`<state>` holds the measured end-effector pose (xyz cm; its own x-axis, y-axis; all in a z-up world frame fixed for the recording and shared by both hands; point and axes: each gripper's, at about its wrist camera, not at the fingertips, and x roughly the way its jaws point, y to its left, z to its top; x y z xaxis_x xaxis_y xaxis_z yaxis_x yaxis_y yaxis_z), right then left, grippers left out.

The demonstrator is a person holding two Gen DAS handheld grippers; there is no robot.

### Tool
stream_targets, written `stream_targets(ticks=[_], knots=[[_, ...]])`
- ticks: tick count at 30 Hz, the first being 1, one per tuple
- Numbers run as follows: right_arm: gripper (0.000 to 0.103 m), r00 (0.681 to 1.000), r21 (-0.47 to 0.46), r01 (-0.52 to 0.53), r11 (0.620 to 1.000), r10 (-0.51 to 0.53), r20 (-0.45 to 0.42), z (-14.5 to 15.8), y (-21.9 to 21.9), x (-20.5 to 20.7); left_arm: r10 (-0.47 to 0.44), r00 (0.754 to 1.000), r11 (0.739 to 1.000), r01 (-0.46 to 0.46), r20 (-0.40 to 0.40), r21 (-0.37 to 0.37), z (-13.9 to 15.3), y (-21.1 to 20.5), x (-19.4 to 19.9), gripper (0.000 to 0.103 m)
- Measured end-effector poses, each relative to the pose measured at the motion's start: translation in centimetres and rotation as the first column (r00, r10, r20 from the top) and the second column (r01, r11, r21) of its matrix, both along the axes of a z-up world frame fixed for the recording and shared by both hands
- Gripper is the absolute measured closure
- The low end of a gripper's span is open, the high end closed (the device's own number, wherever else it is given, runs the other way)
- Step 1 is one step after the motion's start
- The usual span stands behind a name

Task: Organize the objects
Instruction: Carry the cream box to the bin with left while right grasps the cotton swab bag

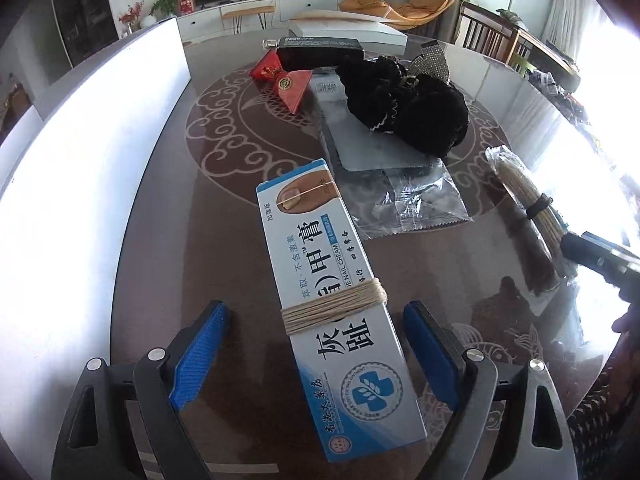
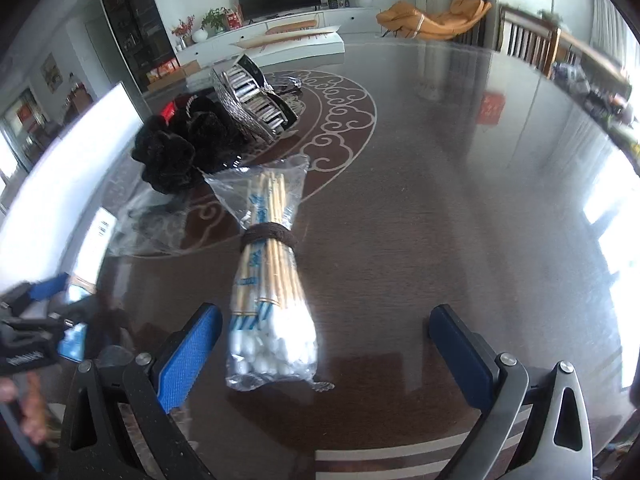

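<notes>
A white and blue nail cream box point(image 1: 340, 300), wrapped with twine, lies on the dark table between the open fingers of my left gripper point(image 1: 316, 340); neither pad touches it. A bag of cotton swabs point(image 2: 268, 288), bound with a dark band, lies between the open fingers of my right gripper point(image 2: 324, 352), nearer the left pad. The swab bag also shows in the left wrist view point(image 1: 528, 204), at the right. A black fluffy item point(image 1: 404, 100) lies on a clear plastic packet point(image 1: 384, 168). The fluffy item also shows in the right wrist view point(image 2: 180, 148).
A red pouch point(image 1: 284, 78) and a black box point(image 1: 320, 50) lie farther back. A silver mesh basket point(image 2: 256, 96) stands behind the fluffy item. A white board point(image 1: 80, 152) stands along the table's left side. The right gripper shows at the right edge point(image 1: 600, 256).
</notes>
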<state>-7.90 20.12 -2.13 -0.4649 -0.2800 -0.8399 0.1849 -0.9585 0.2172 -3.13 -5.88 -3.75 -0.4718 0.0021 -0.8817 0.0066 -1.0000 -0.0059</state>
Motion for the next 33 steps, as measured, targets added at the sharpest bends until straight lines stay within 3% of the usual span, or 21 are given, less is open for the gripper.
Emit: stream_targets(ticks=[2, 5, 7, 8, 9, 14, 19, 22, 24, 27, 29, 33], knots=[[0.000, 0.998, 0.018, -0.019, 1.000, 0.018, 0.052, 0.7, -0.7, -1.3, -0.023, 0.999, 1.000, 0.022, -0.045, -0.019, 0.3, 0.5, 0.3, 0.054], [0.005, 0.992, 0.068, -0.089, 0.994, 0.082, 0.098, 0.9, -3.5, -2.8, -0.048, 0.996, 0.997, 0.044, -0.069, -0.057, 0.6, 1.0, 0.7, 0.059], [0.039, 0.981, 0.130, -0.153, 0.980, 0.134, 0.140, 0.0, -5.2, -3.3, -0.050, 0.996, 0.998, 0.047, -0.074, -0.039, 0.9, 0.7, 1.6, 0.059], [0.061, 0.983, 0.204, -0.157, 0.966, 0.132, 0.130, -0.2, -5.9, -3.1, -0.049, 0.995, 0.998, 0.047, -0.081, -0.028, 1.3, 0.5, 2.2, 0.059], [0.074, 0.984, 0.237, -0.156, 0.959, 0.131, 0.121, -0.1, -6.2, -2.8, -0.049, 0.995, 0.999, 0.048, -0.093, -0.014, 1.8, 0.2, 2.8, 0.059], [0.074, 0.989, 0.185, -0.144, 0.972, 0.133, 0.068, 2.6, -6.4, -0.7, -0.031, 0.984, 0.997, 0.044, -0.175, 0.066, 6.0, -1.7, 5.4, 0.059], [0.074, 0.976, 0.039, -0.217, 0.975, 0.217, -0.010, 8.0, -10.6, 1.3, 0.058, 0.961, 0.986, -0.013, -0.269, 0.165, 11.9, -6.6, 7.3, 0.059], [0.074, 0.952, -0.084, -0.302, 0.950, 0.297, -0.069, 12.0, -15.4, 2.4, 0.142, 0.936, 0.984, -0.096, -0.321, 0.153, 15.1, -11.4, 8.3, 0.059], [0.074, 0.928, -0.168, -0.372, 0.913, 0.358, -0.105, 14.3, -19.4, 3.0, 0.200, 0.919, 0.978, -0.170, -0.338, 0.118, 16.4, -15.0, 8.9, 0.059], [0.074, 0.881, -0.258, -0.474, 0.842, 0.455, -0.131, 16.5, -26.4, 4.0, 0.298, 0.897, 0.953, -0.302, -0.327, 0.040, 16.2, -20.2, 9.7, 0.059], [0.074, 0.848, -0.263, -0.530, 0.806, 0.510, -0.145, 16.8, -30.7, 4.9, 0.365, 0.883, 0.926, -0.377, -0.295, 0.018, 15.1, -23.4, 10.3, 0.059], [0.074, 0.803, -0.291, -0.587, 0.755, 0.588, -0.094, 14.3, -37.5, 6.1, 0.458, 0.865, 0.873, -0.482, -0.206, -0.080, 11.6, -27.4, 11.0, 0.057]])
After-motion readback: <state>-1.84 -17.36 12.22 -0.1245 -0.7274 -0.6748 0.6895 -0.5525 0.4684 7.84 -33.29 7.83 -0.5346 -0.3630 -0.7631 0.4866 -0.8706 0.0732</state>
